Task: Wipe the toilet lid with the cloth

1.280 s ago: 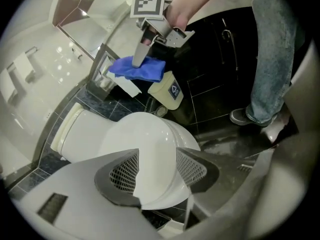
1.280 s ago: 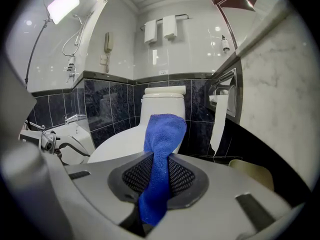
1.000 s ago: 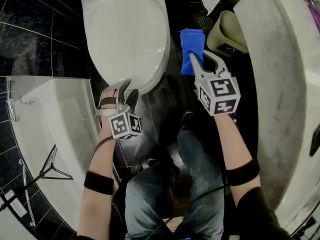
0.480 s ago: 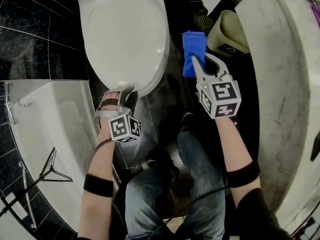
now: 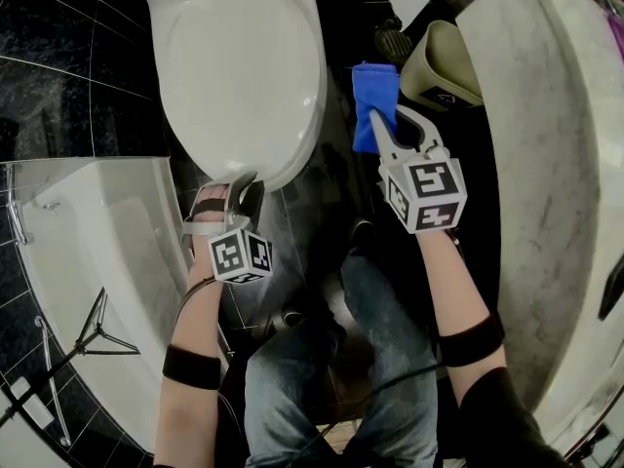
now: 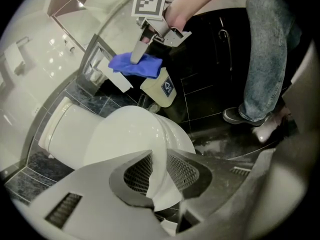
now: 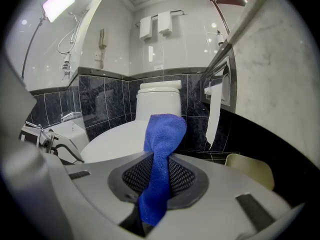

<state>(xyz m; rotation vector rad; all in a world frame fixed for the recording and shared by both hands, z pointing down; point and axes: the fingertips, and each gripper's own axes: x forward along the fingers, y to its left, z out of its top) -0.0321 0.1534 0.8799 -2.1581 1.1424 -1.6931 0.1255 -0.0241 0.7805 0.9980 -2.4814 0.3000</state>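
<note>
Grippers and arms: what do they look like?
Left gripper and right gripper: grey, curved jaws, black mesh pads, white cubes with black square markers. Black cable by left forearm. Black armbands, dark right sleeve. Left jaws have just been closing, toilet lid rim between them.

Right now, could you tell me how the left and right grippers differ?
The left gripper has just been closing its fingers on the lid edge; the right gripper pinches the cloth. The left gripper is at the lid's front; the right gripper is off to its side. Both grip something.
</note>
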